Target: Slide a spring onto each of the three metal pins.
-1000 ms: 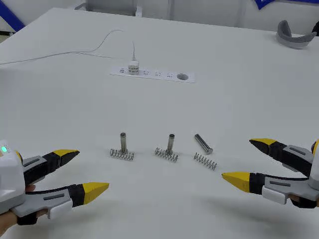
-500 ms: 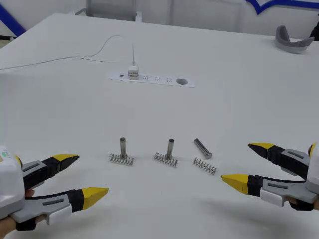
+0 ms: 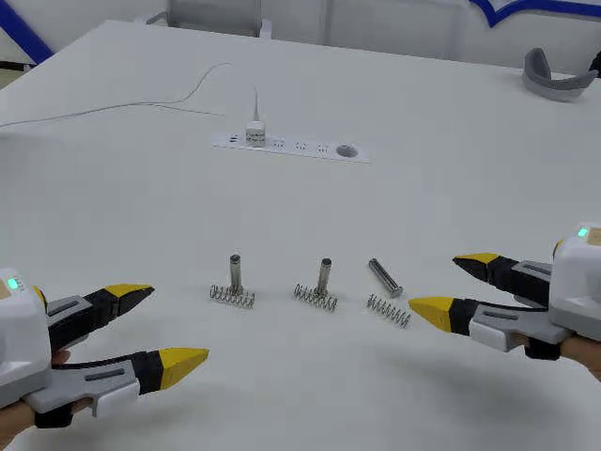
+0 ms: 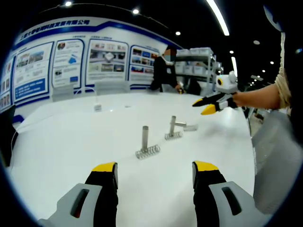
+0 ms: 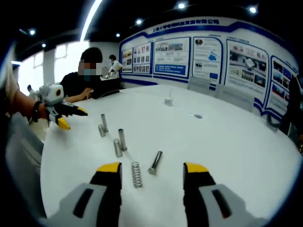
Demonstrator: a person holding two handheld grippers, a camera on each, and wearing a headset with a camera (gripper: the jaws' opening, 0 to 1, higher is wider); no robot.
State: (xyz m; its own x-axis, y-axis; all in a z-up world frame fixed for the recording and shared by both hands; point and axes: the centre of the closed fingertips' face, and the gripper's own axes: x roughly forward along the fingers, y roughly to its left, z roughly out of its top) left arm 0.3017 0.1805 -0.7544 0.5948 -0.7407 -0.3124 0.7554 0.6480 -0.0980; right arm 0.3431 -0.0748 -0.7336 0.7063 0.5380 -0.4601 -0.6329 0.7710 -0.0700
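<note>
Two metal pins stand upright on the white table, the left pin point(image 3: 236, 272) and the middle pin point(image 3: 325, 275). A third pin point(image 3: 384, 278) lies on its side to their right. A spring lies in front of each: left spring point(image 3: 232, 297), middle spring point(image 3: 315, 298), right spring point(image 3: 388, 310). My left gripper point(image 3: 164, 324) is open at the near left, well short of the left pin point(image 4: 145, 138). At the right, my right gripper point(image 3: 439, 282) is open too, just right of the lying pin point(image 5: 155, 162) and its spring point(image 5: 136, 174). Neither gripper holds anything.
A white power strip point(image 3: 291, 147) with a plug and cable lies farther back on the table. A grey curved object point(image 3: 554, 75) sits at the far right corner. A person point(image 5: 87, 71) sits beyond the table's edge.
My right gripper has moved forward and a little left, closer to the lying pin and right spring. The left gripper has hardly moved. Pins and springs are unmoved.
</note>
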